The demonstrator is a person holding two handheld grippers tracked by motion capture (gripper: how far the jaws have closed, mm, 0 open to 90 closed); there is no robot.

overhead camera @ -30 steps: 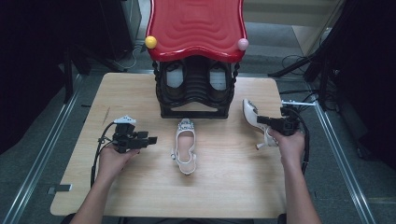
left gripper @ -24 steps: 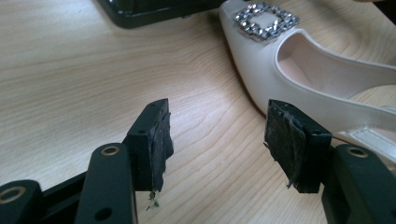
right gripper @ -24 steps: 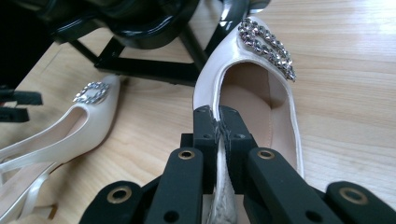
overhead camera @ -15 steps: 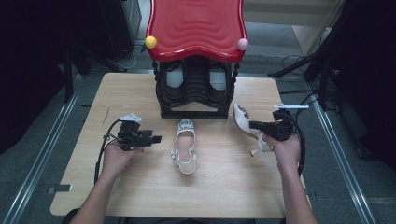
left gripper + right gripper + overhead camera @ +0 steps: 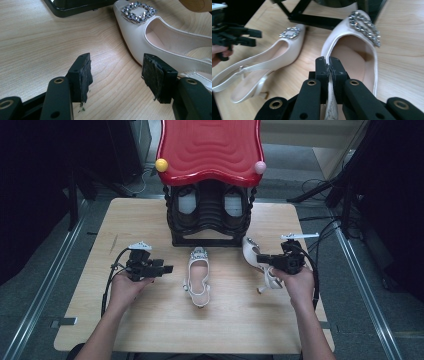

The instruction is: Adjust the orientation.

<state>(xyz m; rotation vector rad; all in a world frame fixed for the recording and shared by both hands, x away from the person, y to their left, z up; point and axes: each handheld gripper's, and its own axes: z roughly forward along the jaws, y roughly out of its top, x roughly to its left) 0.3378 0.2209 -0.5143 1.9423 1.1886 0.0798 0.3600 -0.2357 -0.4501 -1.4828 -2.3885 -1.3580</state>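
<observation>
Right gripper (image 5: pixel 328 65) pads hiding pinched shoe (image 5: pixel 352 50) edge

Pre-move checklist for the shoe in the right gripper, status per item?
1. Right gripper shut on held shoe, side wall pinched: ok.
2. Held shoe off the table: cannot tell; it tilts, heel low.
3. Left gripper open, nothing between the pads: ok.
4. Second shoe flat on the table, apart from the held one: ok.
5. Shoe rack lower opening free: cannot tell, too dark.
</observation>
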